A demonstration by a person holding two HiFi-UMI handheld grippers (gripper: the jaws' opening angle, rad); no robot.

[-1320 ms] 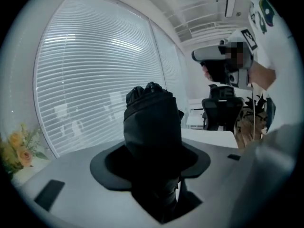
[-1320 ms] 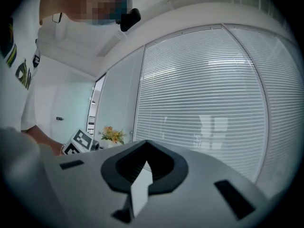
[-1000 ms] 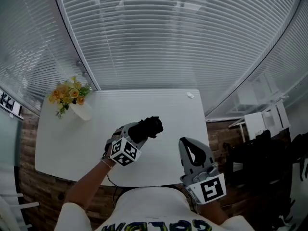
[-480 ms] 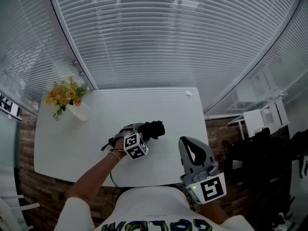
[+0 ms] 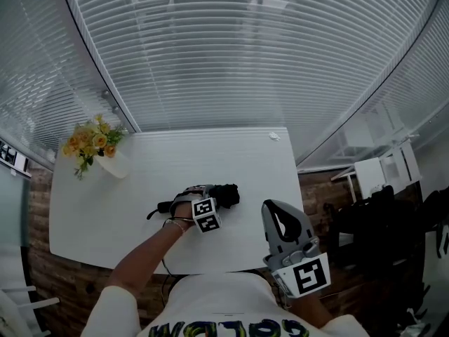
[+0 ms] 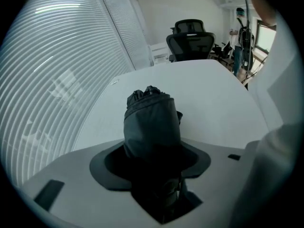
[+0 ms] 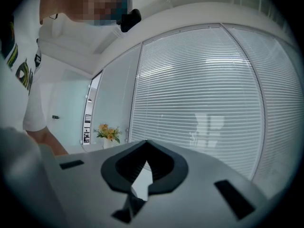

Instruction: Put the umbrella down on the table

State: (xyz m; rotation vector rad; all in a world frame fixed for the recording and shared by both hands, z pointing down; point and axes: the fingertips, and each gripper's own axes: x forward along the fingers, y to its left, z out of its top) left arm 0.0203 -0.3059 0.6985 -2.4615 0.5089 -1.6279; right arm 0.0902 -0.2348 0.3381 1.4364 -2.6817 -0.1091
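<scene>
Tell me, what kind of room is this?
Most likely an office or meeting room. There is a plain white table next to walls covered in slatted blinds, a black office chair past the table's far end, and a vase of yellow flowers on one corner.

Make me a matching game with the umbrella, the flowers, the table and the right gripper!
Things:
1. umbrella
2. flowers
3. table
4. right gripper

Clues:
A. white, with the flowers standing on it
B. grey, holding nothing
C. yellow, at the far left corner
D. black and folded up

Pairs: 1-D, 2-C, 3-A, 4-B
</scene>
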